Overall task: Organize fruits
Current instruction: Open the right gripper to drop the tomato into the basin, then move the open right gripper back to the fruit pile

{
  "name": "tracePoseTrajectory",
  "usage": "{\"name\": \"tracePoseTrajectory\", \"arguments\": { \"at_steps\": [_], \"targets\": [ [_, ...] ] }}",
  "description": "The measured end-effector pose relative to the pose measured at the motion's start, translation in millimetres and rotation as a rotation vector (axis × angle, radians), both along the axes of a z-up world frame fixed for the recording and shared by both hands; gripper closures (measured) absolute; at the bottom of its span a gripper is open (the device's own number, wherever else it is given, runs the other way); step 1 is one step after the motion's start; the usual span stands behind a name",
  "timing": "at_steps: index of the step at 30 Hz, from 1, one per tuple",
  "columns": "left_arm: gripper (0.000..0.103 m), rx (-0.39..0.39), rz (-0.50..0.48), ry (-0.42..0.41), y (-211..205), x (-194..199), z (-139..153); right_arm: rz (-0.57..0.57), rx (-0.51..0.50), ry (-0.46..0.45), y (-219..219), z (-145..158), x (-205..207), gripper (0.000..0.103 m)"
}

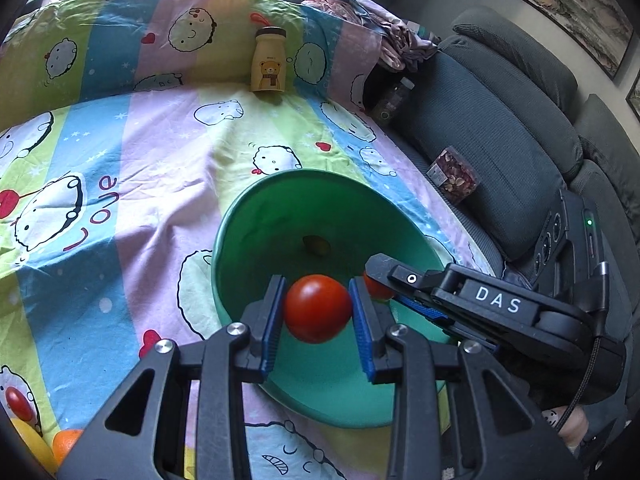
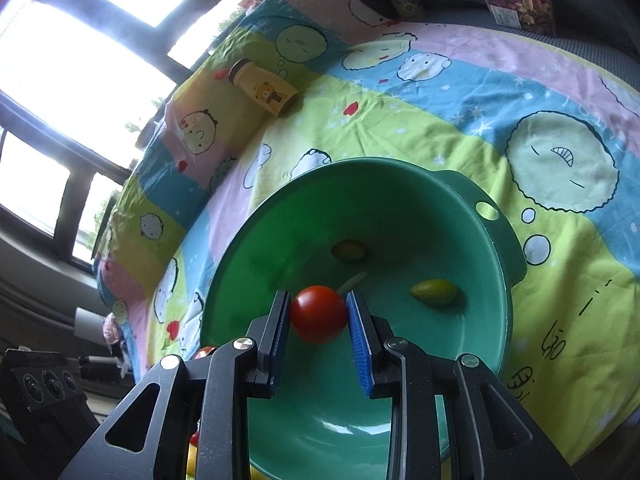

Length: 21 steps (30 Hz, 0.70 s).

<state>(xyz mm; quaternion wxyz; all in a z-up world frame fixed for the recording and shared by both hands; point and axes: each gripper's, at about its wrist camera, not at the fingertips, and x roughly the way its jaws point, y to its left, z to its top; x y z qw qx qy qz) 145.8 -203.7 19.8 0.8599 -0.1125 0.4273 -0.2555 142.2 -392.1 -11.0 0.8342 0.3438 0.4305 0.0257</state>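
Observation:
A green plastic bowl (image 1: 256,220) sits on a cartoon-print sheet and also shows in the right wrist view (image 2: 400,184). My left gripper (image 1: 318,308) is shut on a red tomato (image 1: 318,308) and holds it over the bowl's near side. My right gripper (image 2: 319,314) is shut on another red tomato (image 2: 319,314) above the bowl; its body shows at the bowl's right in the left wrist view (image 1: 500,300). Two small green-yellow fruits (image 2: 349,249) (image 2: 434,291) lie inside the bowl; one shows in the left wrist view (image 1: 317,245).
A yellow bear-print bottle (image 1: 269,60) stands at the back of the sheet. An orange (image 1: 64,442), a yellow fruit (image 1: 30,440) and a tomato (image 1: 19,402) lie at the lower left. A grey sofa (image 1: 500,120) with a snack box (image 1: 454,174) is to the right.

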Motion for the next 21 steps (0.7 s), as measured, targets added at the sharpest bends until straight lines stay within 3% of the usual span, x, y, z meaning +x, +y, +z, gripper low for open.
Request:
{"name": "tracePoseTrajectory", "arguments": {
  "at_steps": [4, 12, 15, 21],
  "targets": [
    [0.07, -0.01, 0.004, -0.017, 5.7, -3.0, 6.8, -0.005, -0.018, 0.007, 2.1, 1.1, -0.8, 0.072],
    [0.049, 0.001, 0.043, -0.066, 29.4, -22.1, 26.7, -0.006, -0.035, 0.005, 5.3, 5.0, -4.9, 0.068],
    [0.044, 0.014, 0.087, -0.075, 46.8, -30.9, 32.9, 0.003, -0.045, -0.012, 9.4, 9.5, -8.3, 0.059],
    [0.037, 0.071, 0.269, -0.093, 97.9, -59.8, 39.9, 0.061, -0.073, -0.072, 29.2, 25.2, -15.0, 0.042]
  ]
}}
